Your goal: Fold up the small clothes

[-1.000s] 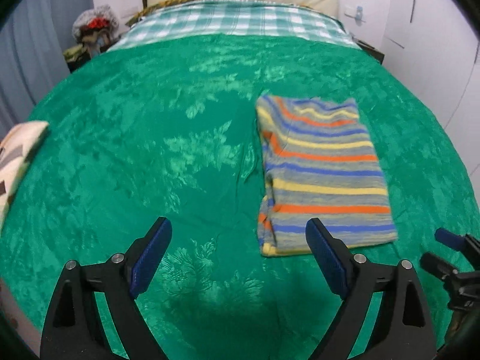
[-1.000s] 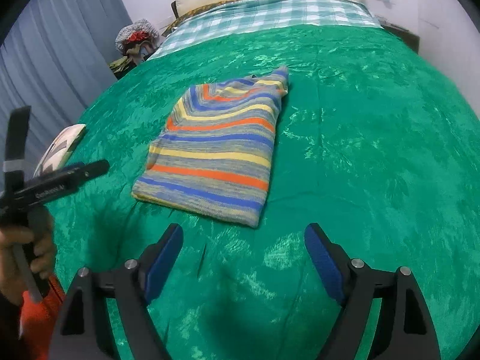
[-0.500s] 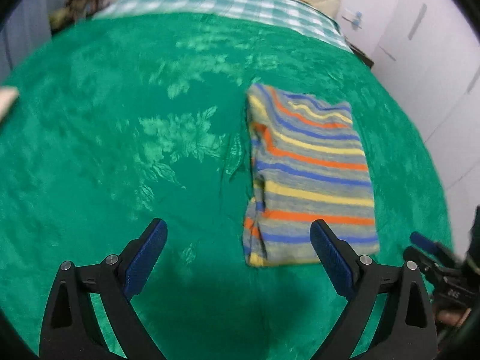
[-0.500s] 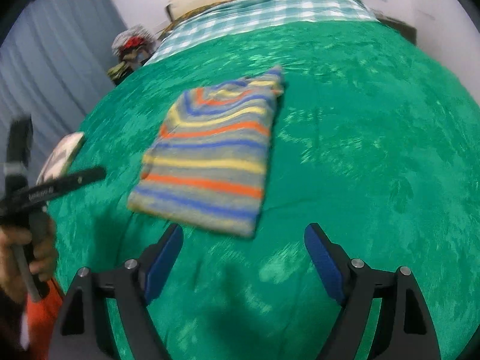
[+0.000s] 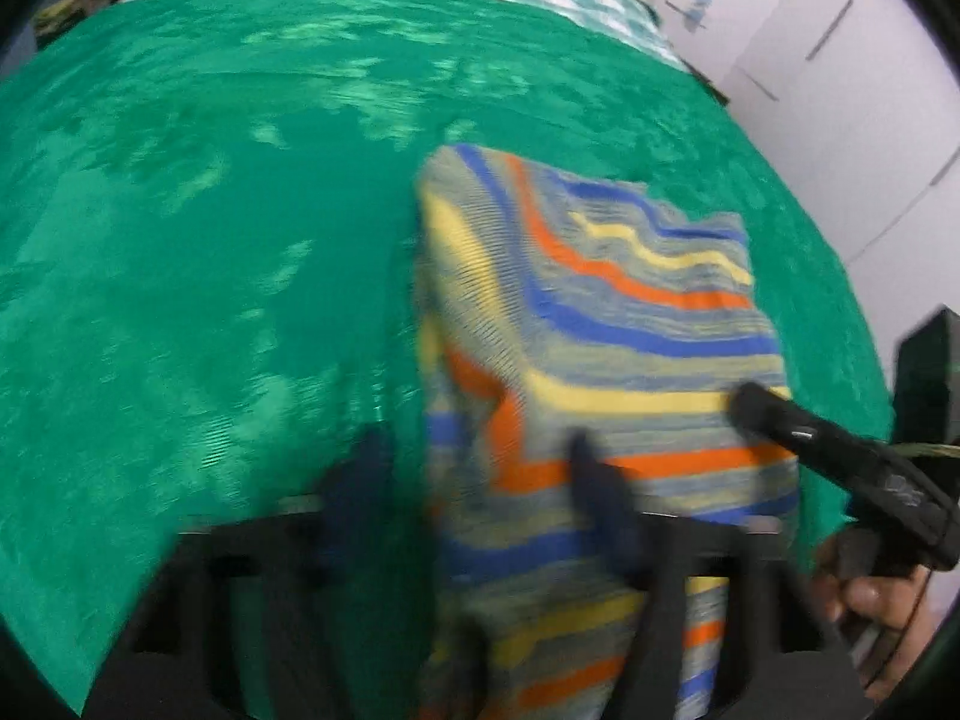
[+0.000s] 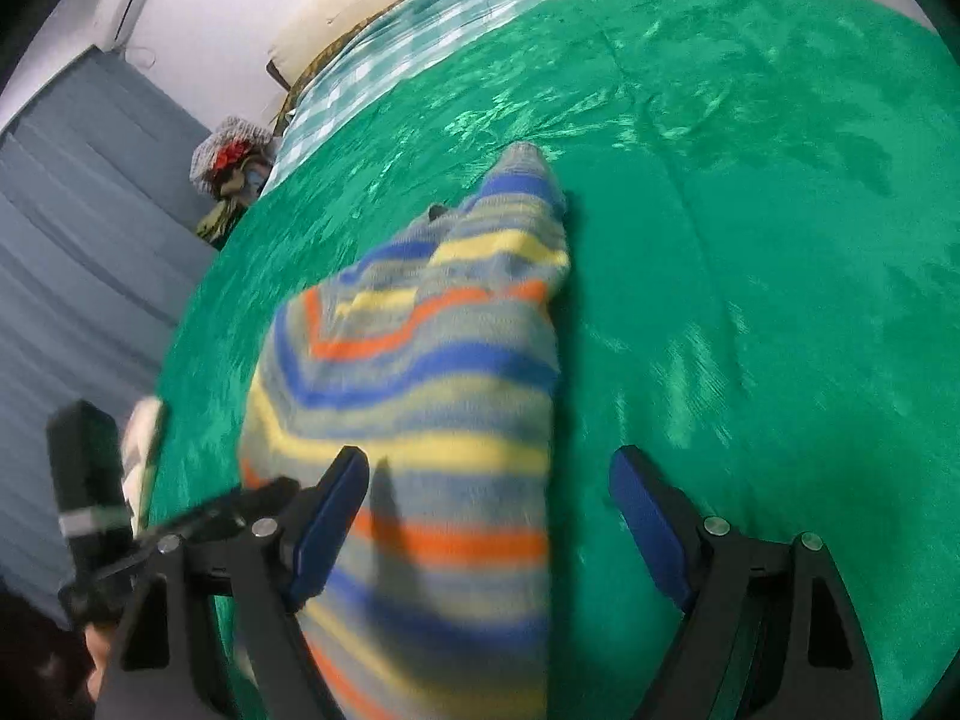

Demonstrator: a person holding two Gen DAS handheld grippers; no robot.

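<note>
**Both grippers at the near edge of the folded sweater**

The striped sweater [image 5: 600, 312] lies folded on the green bedspread [image 5: 210, 240], right of centre in the left wrist view. The left gripper [image 5: 480, 480] is closing with the sweater's near left corner between its fingers; blur hides whether the pads press it. The right gripper [image 6: 486, 516] is also closing, its fingers straddling the near right corner, pads visibly clear of the cloth.

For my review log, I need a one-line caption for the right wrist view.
Right tool, closing, straddles the near right edge of the folded striped sweater on the green bedspread, left tool alongside.
</note>
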